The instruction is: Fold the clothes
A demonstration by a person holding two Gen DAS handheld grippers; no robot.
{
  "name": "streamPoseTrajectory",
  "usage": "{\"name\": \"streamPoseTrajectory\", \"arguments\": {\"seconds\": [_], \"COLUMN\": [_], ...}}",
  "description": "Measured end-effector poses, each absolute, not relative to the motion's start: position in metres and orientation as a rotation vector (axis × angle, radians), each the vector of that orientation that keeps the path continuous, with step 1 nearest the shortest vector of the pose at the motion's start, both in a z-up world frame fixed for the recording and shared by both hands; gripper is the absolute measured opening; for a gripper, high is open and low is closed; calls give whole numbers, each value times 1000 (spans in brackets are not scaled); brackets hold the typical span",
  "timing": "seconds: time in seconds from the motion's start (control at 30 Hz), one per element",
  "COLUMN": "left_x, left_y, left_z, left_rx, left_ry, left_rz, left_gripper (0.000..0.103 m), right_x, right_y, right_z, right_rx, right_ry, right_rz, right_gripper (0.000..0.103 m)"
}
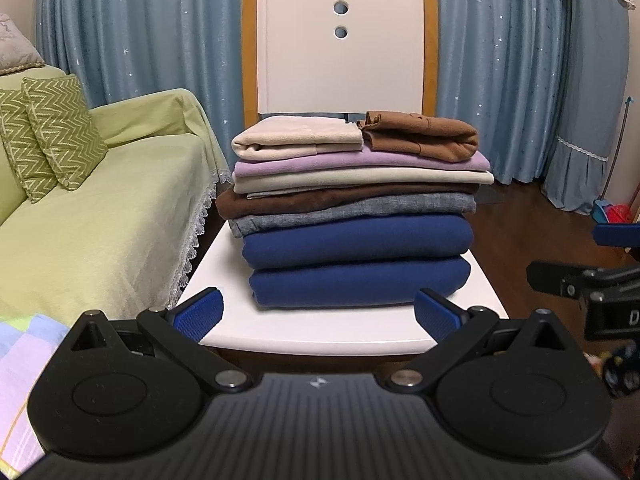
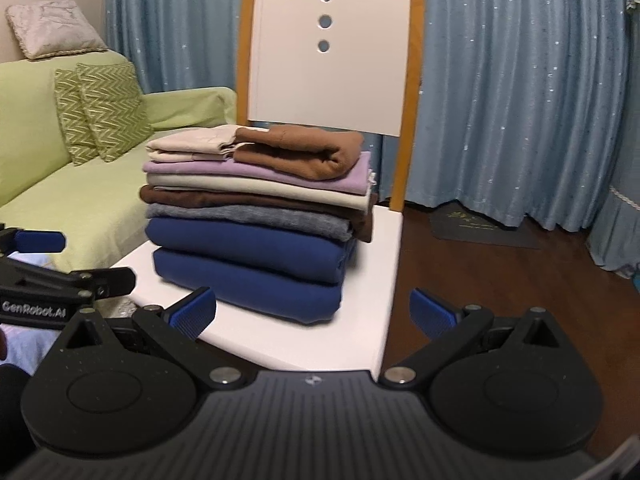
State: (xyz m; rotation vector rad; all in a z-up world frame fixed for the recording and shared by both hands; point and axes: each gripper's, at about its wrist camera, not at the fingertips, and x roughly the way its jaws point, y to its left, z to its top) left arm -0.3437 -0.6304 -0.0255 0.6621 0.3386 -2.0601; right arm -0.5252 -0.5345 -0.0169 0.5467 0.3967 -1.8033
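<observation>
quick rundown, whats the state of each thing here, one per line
left gripper: jaws open, empty, short of the stack
right gripper: jaws open, empty
stack of clothes: folded, piled on the chair seat
tan brown garment: folded, on top, right side
cream garment: folded, on top, left side, beside the brown one
chair: upright, seat holds the stack
curtains: drawn shut
</observation>
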Motion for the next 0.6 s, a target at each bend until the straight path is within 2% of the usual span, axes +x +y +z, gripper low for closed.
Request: {"name": "streamPoseTrajectory", "arguments": {"seconds": [0.6], "left_x": [-347], "left_y": [-629], "left_z": [-23], "left_rx": [641], "left_ry": [311], "left_rz": [-2084], "left_gripper": [102], "right_x": [-527], "right_y": [-537], "right_z": [-10], "right_rx": [562], "right_ry": [336], "right_rz": [-1788], "right_gripper": [102]}}
